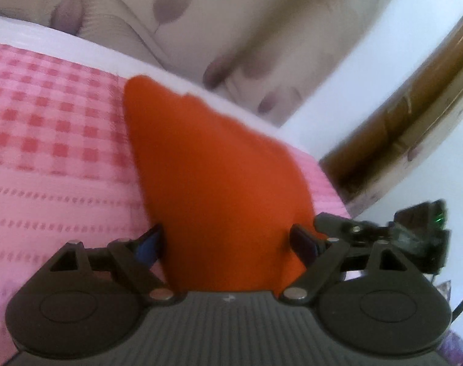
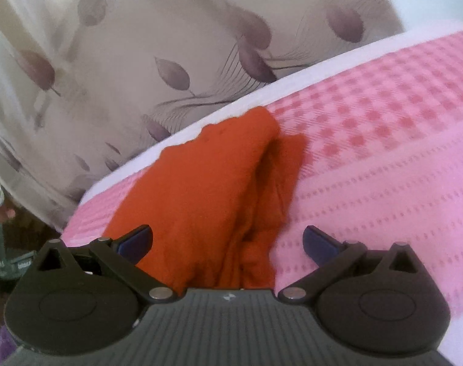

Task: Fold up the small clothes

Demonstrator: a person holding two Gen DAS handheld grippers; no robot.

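Note:
An orange-red garment (image 1: 213, 177) lies on a pink checked cloth (image 1: 48, 140) near its far edge. In the left wrist view my left gripper (image 1: 228, 241) is open, with blue-padded fingers (image 1: 149, 244) on either side of the garment's near end. The garment also shows in the right wrist view (image 2: 207, 189), bunched with a fold ridge along its right side. My right gripper (image 2: 228, 241) is open, its jaws wide apart around the garment's near end. The other gripper shows at the right of the left wrist view (image 1: 414, 228).
The pink cloth (image 2: 384, 152) covers a white-edged surface (image 2: 176, 134). A beige curtain with purple leaf print (image 2: 124, 61) hangs behind. A curved wooden frame (image 1: 414, 116) and white wall stand at the right in the left wrist view.

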